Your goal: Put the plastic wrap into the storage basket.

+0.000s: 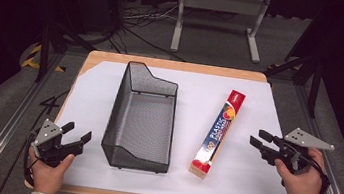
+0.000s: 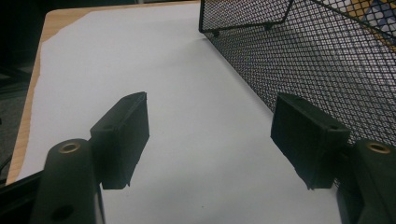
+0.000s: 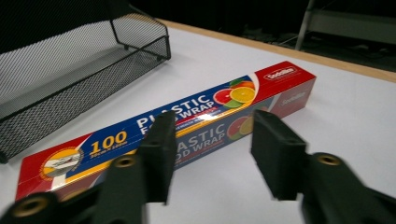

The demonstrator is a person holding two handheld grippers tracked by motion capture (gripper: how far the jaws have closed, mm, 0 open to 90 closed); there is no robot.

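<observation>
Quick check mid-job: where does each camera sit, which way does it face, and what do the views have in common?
High view: above the person's side, looking forward and down on the table; both hands, left claw and right claw show.
Left gripper view: on the left claw, open jaws facing the mesh basket.
Right gripper view: on the right claw, open jaws facing the plastic wrap box.
Shared: basket and box show in both the high and right gripper views.

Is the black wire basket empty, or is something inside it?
Empty. The high view shows bare mesh floor inside the wire basket, and the plastic wrap box lies flat on the white paper beside it, outside.
</observation>
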